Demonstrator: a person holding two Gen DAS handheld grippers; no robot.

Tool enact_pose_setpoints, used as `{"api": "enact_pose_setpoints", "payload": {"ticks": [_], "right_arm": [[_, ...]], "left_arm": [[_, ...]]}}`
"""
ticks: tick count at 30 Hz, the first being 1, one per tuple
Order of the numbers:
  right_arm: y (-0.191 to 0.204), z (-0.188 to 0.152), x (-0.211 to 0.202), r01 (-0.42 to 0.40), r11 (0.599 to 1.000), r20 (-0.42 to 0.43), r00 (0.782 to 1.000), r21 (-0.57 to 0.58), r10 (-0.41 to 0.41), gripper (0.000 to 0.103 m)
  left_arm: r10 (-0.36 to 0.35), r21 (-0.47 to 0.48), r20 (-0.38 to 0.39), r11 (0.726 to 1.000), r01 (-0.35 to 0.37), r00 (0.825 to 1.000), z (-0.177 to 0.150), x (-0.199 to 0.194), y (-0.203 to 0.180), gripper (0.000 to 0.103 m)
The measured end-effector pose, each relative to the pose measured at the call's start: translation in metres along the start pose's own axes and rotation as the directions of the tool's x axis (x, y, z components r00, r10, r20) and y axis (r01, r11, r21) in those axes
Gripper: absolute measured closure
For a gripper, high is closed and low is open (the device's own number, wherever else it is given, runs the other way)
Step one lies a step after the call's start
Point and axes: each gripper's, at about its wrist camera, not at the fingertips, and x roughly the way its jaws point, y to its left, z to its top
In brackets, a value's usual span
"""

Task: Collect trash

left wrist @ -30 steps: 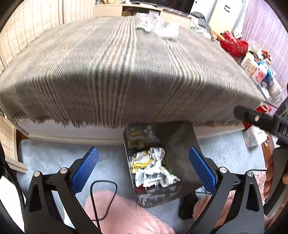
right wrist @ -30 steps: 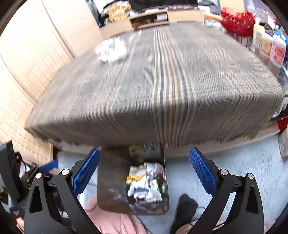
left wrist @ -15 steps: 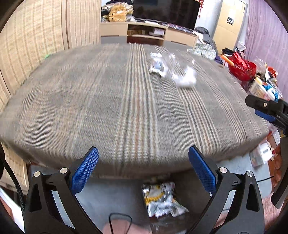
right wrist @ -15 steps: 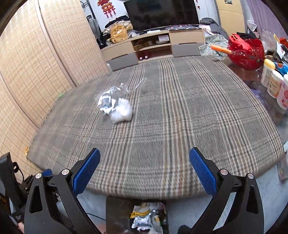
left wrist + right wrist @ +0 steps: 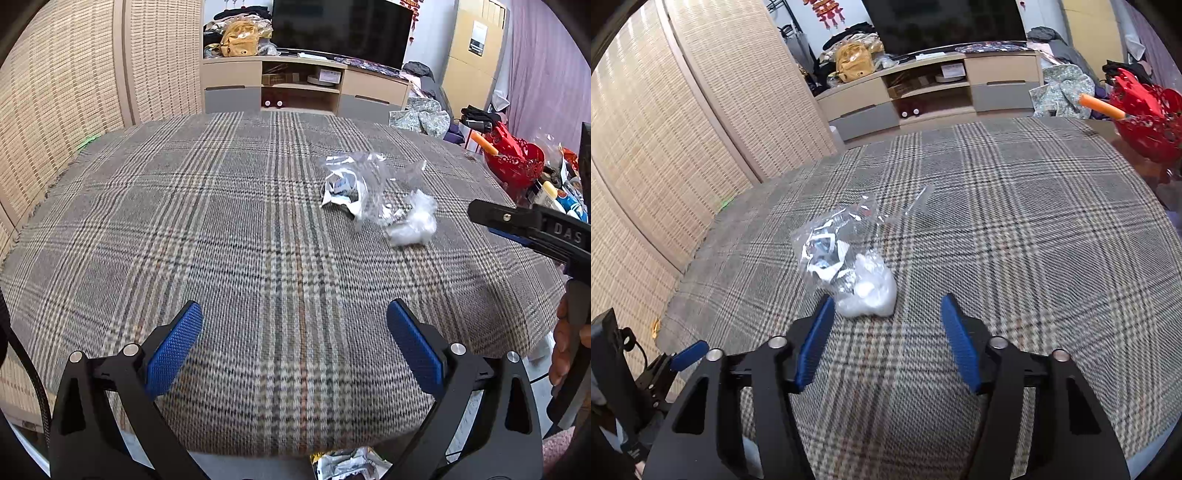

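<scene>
A coarse woven plaid cloth (image 5: 236,236) covers the tabletop, matt and rough. On it lies crinkled clear plastic wrap (image 5: 849,236), glossy, around torn paper, beside a wad of white film (image 5: 868,291). The fingers (image 5: 812,339) carry blue, finely ribbed rubbery pads on matt black plastic arms with bright metal rivets.

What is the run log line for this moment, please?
phase: approach | right gripper: fingers closing, empty | target: plastic trash on plaid cloth

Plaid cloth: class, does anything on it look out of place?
Yes. A crumpled clear plastic bag and a wad of white wrap lie loose on the plaid cloth, which is otherwise bare: litter not yet collected.
</scene>
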Motion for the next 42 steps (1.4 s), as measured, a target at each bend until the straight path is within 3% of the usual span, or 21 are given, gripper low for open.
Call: {"api": "enact_pose_setpoints", "payload": {"ticks": [5,19,23,30,37,38,41,42], "right_arm": [[-0.001,0.010,0.021,-0.048,0.998,-0.028,0.998,0.028,0.049,0.056],[0.002,0.015,0.058,-0.055,0.998,-0.096,0.994,0.011,0.056,0.057],[-0.003,0.013,0.059,-0.053,0.999,-0.101,0.993,0.007,0.054,0.081],[-0.020,0.014,0.036,0.039,0.999,-0.035,0.999,-0.006,-0.039,0.086],[-0.040,0.015,0.018,0.056,0.998,0.002,0.998,0.004,-0.056,0.086],[-0.041,0.016,0.017,0.054,0.999,0.003,0.999,0.005,-0.054,0.086],[-0.045,0.015,0.015,0.055,0.998,0.006,0.998,0.006,-0.055,0.086],[-0.047,0.014,0.014,0.055,0.998,0.004,0.998,0.004,-0.055,0.086]], "left_arm": [[-0.004,0.002,0.004,1.000,0.004,1.000,0.016,0.012,0.003,0.009],[-0.024,0.021,0.024,0.999,0.024,0.999,0.040,0.027,-0.005,0.009],[-0.037,0.033,0.026,0.999,0.037,0.999,0.045,0.033,-0.012,0.012],[-0.086,0.058,0.020,0.995,0.085,0.996,0.057,0.052,-0.033,0.024],[-0.126,0.073,0.004,0.989,0.125,0.992,0.071,0.077,-0.048,0.043],[-0.133,0.073,-0.003,0.988,0.133,0.991,0.072,0.082,-0.050,0.049],[-0.169,0.078,-0.031,0.982,0.171,0.985,0.072,0.092,-0.056,0.091],[-0.174,0.087,-0.027,0.981,0.176,0.984,0.070,0.091,-0.058,0.091]]}}
